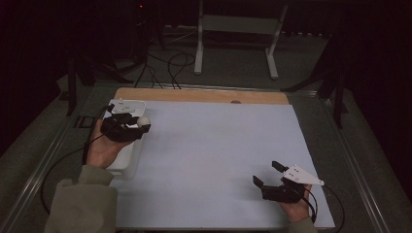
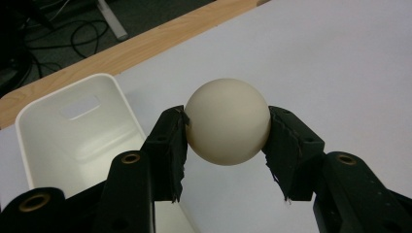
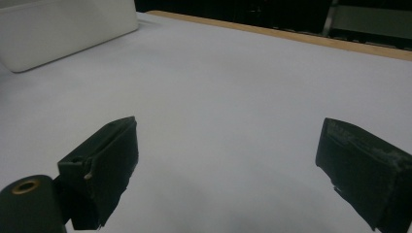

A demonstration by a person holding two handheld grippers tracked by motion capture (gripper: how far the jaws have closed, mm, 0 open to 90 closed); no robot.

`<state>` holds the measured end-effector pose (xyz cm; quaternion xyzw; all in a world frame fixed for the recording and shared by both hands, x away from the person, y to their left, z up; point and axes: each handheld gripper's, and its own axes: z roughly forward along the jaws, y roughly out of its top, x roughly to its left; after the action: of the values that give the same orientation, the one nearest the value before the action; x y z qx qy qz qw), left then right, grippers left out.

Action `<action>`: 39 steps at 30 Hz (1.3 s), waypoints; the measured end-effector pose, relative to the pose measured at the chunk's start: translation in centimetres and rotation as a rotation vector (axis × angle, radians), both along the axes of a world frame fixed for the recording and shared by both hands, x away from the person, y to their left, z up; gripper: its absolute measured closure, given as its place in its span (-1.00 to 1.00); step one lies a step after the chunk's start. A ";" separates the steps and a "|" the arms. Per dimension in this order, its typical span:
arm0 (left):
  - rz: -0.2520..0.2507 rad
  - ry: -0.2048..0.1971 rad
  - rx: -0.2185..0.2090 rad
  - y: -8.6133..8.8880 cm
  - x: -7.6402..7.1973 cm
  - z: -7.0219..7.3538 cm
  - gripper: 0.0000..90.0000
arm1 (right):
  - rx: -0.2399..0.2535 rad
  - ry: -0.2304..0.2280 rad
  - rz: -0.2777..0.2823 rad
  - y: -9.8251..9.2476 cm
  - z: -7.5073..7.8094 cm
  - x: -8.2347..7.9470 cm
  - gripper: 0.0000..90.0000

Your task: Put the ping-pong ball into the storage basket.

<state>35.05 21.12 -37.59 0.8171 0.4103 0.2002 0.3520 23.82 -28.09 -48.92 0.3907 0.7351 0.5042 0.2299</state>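
The left gripper (image 2: 227, 130) clamps a cream ball (image 2: 227, 121) between its two black pads (image 2: 171, 145), one on each side, in the middle of the left gripper view. In the high view that gripper (image 1: 141, 124) sits at centre left with the ball (image 1: 144, 120) at its tip, above the right edge of a white bin (image 1: 127, 162). In the left gripper view the bin (image 2: 73, 141) lies lower left of the ball, with a slot in its far wall.

The right gripper (image 1: 266, 174) rests at the lower right of the high view, jaws spread wide and holding nothing. In its own view the gripper (image 3: 226, 165) shows bare white tabletop (image 3: 228, 97) between the pads, with the bin (image 3: 63, 29) at upper left.
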 end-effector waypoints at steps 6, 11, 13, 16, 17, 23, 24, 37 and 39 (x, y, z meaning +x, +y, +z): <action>0.005 -0.001 -0.005 0.2 -0.1 -0.1 0.15 | -0.001 0.000 0.000 0.0 0.0 0.0 -0.82; 0.007 -0.004 -0.009 0.3 -0.2 -0.1 0.15 | -0.001 0.002 0.000 0.0 0.0 0.0 -0.82; 0.007 -0.006 -0.008 0.3 -0.3 -0.1 0.15 | -0.001 0.002 -0.001 0.0 0.0 0.0 -0.82; 0.009 -0.007 -0.011 0.5 -0.4 -0.1 0.15 | 0.000 0.004 -0.002 0.0 0.0 0.0 -0.82; 0.009 -0.007 -0.009 0.5 -0.4 -0.1 0.15 | -0.001 0.002 -0.001 0.0 0.0 0.0 -0.82; 0.015 -0.007 -0.006 0.8 -0.5 -0.1 0.14 | -0.002 0.004 -0.001 0.0 0.0 0.0 -0.82; 0.014 -0.006 -0.004 0.8 -0.5 -0.2 0.15 | -0.002 0.003 -0.001 0.0 0.0 0.0 -0.82; 0.027 -0.004 0.005 1.4 -0.6 -0.3 0.15 | 0.001 0.005 -0.002 0.0 0.0 0.0 -0.82; 0.026 -0.004 0.007 1.5 -0.7 -0.3 0.15 | 0.000 0.005 -0.002 0.0 0.0 0.0 -0.82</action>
<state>34.39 22.59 -37.94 0.8125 0.4196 0.2077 0.3475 23.83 -28.10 -48.94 0.3928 0.7351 0.5031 0.2285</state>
